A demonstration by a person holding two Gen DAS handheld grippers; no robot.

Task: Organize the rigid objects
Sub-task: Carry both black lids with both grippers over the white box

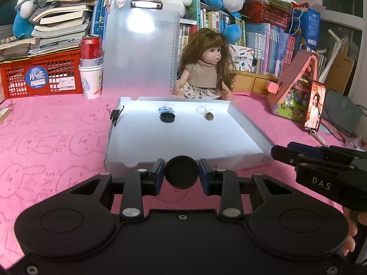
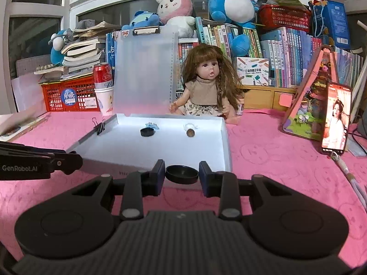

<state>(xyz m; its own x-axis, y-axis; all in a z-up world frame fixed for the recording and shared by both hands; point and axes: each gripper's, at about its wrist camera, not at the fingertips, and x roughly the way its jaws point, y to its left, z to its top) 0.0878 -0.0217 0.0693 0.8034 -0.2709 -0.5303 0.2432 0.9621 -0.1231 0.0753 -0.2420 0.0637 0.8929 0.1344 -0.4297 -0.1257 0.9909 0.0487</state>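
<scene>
**Two black discs held just short of the open box**

While each gripper pinches a small black round piece, the open box lies straight ahead of both. The left gripper [image 1: 181,176] is clamped on a black disc [image 1: 181,175], held on edge with its flat face toward the camera. The right gripper [image 2: 182,174] is clamped on a shallow black cap [image 2: 182,174], held level with its hollow up. Both pieces hang at the near rim of the white box [image 2: 226,142], whose floor already carries another black disc [image 2: 147,132] and a small brown bead [image 2: 190,133] toward its far wall. Judging by this, neither hand is clearly nearer; each need only travel forward over the near wall. The box rests mid-tabletop on a pink cloth [image 1: 50,142], with a doll [image 1: 205,68] at the far edge before shelves of books.
</scene>
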